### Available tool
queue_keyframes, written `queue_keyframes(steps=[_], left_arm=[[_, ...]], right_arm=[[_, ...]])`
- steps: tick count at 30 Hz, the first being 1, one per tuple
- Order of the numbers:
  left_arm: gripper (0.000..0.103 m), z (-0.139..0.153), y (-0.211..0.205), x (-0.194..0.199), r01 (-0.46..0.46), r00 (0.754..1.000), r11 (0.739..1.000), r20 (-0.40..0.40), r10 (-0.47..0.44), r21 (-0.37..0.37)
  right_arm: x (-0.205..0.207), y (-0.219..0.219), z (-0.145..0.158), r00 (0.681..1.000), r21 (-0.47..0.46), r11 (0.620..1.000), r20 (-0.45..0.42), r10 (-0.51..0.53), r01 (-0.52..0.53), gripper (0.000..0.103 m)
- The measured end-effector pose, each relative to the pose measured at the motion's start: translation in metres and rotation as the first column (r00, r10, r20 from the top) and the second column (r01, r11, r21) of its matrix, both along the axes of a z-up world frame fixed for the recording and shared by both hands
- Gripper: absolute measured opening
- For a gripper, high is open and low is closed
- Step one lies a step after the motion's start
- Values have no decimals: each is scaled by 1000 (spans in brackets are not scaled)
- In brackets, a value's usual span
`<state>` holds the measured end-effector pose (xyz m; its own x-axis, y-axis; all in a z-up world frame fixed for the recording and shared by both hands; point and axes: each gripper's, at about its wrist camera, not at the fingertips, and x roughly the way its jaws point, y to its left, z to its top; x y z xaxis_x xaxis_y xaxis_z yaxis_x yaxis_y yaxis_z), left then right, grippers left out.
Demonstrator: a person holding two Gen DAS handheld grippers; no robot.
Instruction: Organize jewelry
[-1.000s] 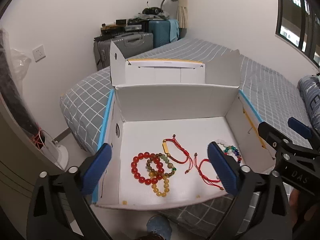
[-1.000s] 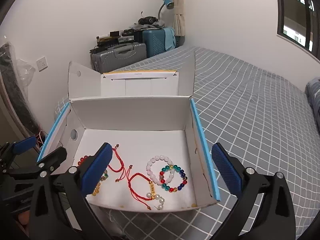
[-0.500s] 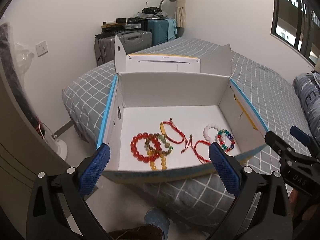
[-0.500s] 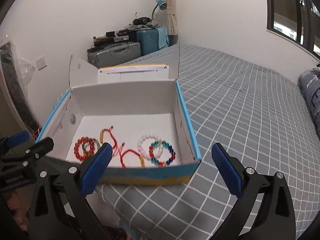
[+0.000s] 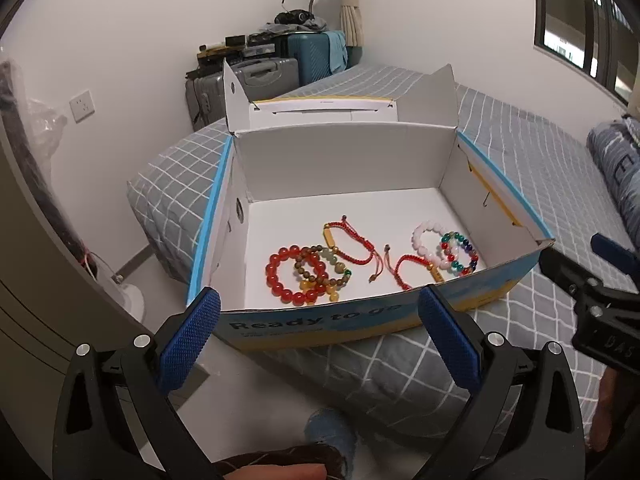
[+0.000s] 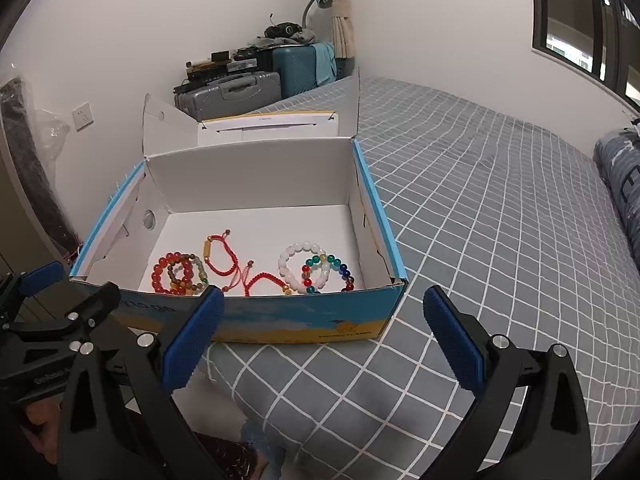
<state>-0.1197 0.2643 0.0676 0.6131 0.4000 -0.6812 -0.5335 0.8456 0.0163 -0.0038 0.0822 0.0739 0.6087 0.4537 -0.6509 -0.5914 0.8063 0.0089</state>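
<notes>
Lying loose on the white floor of the open cardboard box (image 5: 432,312) on the bed (image 6: 500,200): red bead bracelet (image 5: 294,276) tangled with a brown-and-green one (image 5: 324,266) at left, two red cord bracelets (image 5: 352,242) mid-floor, white bead bracelet (image 6: 300,262) overlapping a multicolour one (image 6: 332,274) at right. Probably light, hard, smooth and apt to roll; cords limp and likely to snag. Best pinched across one strand at a free outer arc, away from overlaps. Left gripper (image 5: 318,336) and right gripper (image 6: 322,336) both spread wide, holding nothing, short of the near wall.
</notes>
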Motion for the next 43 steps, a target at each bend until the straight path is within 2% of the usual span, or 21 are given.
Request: queue_keyframes(steps=[18, 43], left_arm=[[97, -2, -2, 2, -3, 1000, 1000, 9, 3, -29], [97, 1, -2, 0, -27, 999, 999, 25, 28, -31]], right_arm=[[2, 1, -1, 1000, -5, 1000, -1, 2, -2, 95], [4, 6, -4, 1000, 0, 1000, -1, -6, 6, 95]])
